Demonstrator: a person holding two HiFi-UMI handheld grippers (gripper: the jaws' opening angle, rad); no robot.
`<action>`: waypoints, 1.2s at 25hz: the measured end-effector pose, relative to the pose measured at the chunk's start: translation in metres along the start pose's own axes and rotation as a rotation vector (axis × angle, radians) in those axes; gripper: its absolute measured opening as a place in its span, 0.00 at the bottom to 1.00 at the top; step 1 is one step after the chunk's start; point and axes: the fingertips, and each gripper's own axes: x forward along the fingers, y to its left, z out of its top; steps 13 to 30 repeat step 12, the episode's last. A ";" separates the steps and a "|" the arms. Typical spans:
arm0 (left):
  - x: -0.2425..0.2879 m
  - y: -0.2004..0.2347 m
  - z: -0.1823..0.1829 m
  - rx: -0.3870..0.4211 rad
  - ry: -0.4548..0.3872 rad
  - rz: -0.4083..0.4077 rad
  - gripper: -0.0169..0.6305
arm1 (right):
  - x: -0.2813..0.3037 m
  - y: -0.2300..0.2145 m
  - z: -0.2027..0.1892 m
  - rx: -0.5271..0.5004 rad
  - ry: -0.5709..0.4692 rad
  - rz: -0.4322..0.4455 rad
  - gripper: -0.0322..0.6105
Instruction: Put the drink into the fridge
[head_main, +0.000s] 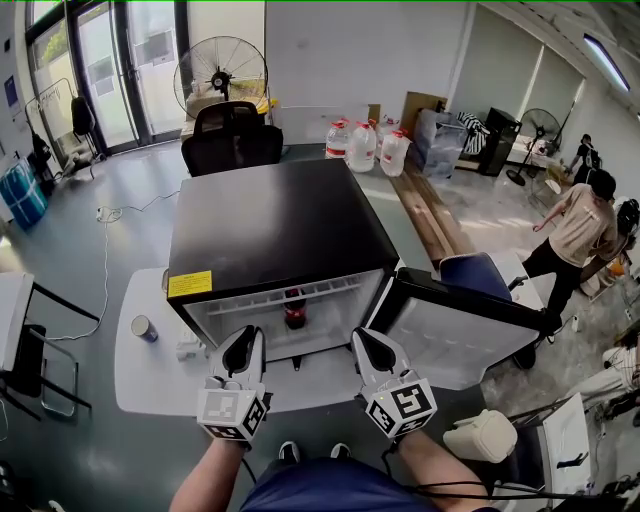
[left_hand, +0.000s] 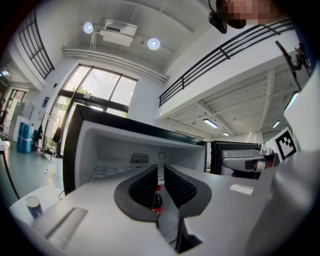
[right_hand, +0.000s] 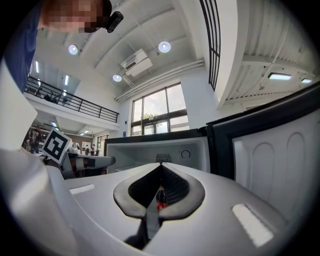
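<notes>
1. The fridge (head_main: 280, 225), small and black, stands on a low white tabletop (head_main: 150, 375). Its door (head_main: 455, 335) is swung wide open toward 3 o'clock.
2. The drink bottle (head_main: 294, 310), dark with a red cap, stands upright inside the open fridge. It is near the front edge and about the middle of the compartment's width.
3. The left gripper (head_main: 243, 340) is held level in front of the fridge opening, at about 7 o'clock from the bottle. Its jaws are pressed together with nothing between them. In its own view the bottle shows beyond the tips, well apart from them.
4. The right gripper (head_main: 366, 340) is held level beside the left one, at about 5 o'clock from the bottle. Its jaws are likewise pressed together and empty, and the bottle shows farther off past them.
5. A can (head_main: 144, 328) stands on the tabletop at 8 o'clock from the fridge, near its left front corner.
6. Behind the fridge, toward 12 o'clock, are a black chair (head_main: 232, 140) and a standing fan (head_main: 221, 68). Water jugs (head_main: 362, 147) sit at 1 o'clock.
7. A person (head_main: 580, 225) stands far off at 3 o'clock.
</notes>
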 end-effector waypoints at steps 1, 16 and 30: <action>-0.001 0.000 0.000 0.000 0.002 -0.001 0.09 | 0.000 0.001 0.000 -0.001 0.002 0.000 0.05; 0.001 -0.005 0.000 0.063 -0.015 -0.020 0.09 | 0.002 -0.006 0.013 -0.035 -0.009 -0.015 0.05; 0.001 -0.005 0.000 0.063 -0.015 -0.020 0.09 | 0.002 -0.006 0.013 -0.035 -0.009 -0.015 0.05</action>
